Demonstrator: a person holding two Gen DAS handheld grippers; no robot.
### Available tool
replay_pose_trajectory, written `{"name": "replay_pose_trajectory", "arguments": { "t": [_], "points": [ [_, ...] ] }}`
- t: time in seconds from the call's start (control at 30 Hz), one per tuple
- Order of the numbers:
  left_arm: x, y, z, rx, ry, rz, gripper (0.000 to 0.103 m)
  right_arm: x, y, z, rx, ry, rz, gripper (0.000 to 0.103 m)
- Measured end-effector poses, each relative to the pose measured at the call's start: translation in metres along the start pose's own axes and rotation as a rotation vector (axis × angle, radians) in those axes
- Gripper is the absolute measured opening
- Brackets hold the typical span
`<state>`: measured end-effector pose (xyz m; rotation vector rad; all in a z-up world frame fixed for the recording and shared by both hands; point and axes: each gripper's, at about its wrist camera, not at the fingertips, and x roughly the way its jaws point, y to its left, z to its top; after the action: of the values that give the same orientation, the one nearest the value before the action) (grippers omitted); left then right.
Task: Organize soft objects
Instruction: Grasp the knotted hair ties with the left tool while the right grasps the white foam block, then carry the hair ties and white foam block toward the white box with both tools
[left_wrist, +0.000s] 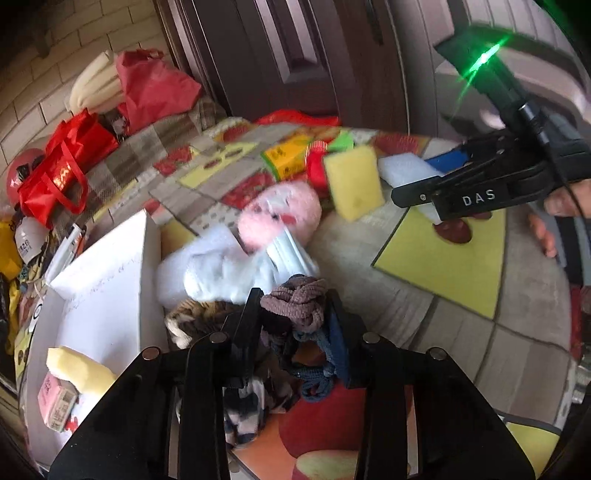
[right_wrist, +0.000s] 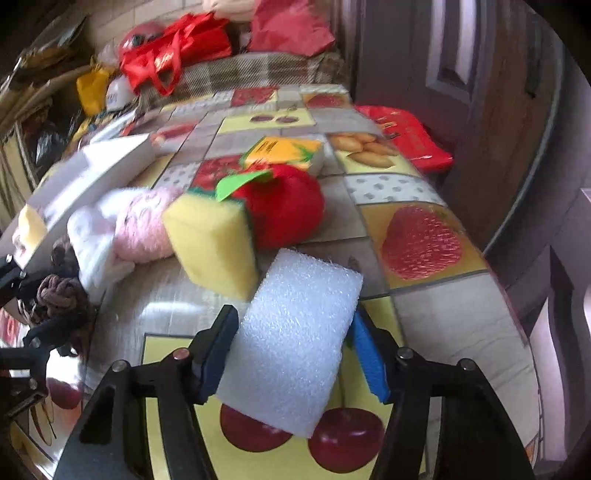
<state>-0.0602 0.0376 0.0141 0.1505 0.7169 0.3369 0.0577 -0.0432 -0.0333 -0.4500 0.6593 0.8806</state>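
White bumpy foam block (right_wrist: 295, 343) sits squeezed in the right claw (right_wrist: 295, 354), left claw (left_wrist: 295, 317) clenches knotted brown-grey hair ties (left_wrist: 295, 299); loose squeezes could drop both.

Knotted hair ties (left_wrist: 295, 299) are sitting between the left gripper's (left_wrist: 295, 314) fingers, the box (left_wrist: 107, 295) lying to their left. Foam pad (right_wrist: 295, 347) is lying on the tablecloth (right_wrist: 461, 332) between the right gripper's (right_wrist: 291, 354) fingers, the sponge (right_wrist: 214, 243) standing behind it.

My left gripper (left_wrist: 295, 314) clamps brown knotted hair ties (left_wrist: 295, 301), just right of white box (left_wrist: 107, 295).
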Motion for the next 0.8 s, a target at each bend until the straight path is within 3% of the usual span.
{"name": "replay_pose_trajectory", "arguments": {
  "t": [0.2, 0.3, 0.47, 0.57, 0.8],
  "points": [
    [-0.035, 0.007, -0.002, -0.038, -0.166, 0.025, 0.032, -0.024, -0.019, -0.002, 0.112, -0.135, -0.008, 0.061],
    [-0.052, 0.023, -0.006, -0.122, -0.247, 0.06, 0.032, -0.045, -0.029, -0.002, 0.202, -0.282, 0.017, 0.061],
    [-0.057, 0.047, -0.011, -0.237, -0.268, 0.078, 0.032, -0.066, -0.021, -0.002, 0.267, -0.518, -0.03, 0.061],
    [-0.057, 0.047, -0.012, -0.247, -0.269, 0.081, 0.032, -0.068, -0.007, 0.003, 0.227, -0.573, -0.061, 0.061],
    [-0.061, 0.05, -0.017, -0.272, -0.287, 0.09, 0.032, -0.06, 0.016, 0.015, 0.155, -0.574, -0.034, 0.061]
  ]
}}
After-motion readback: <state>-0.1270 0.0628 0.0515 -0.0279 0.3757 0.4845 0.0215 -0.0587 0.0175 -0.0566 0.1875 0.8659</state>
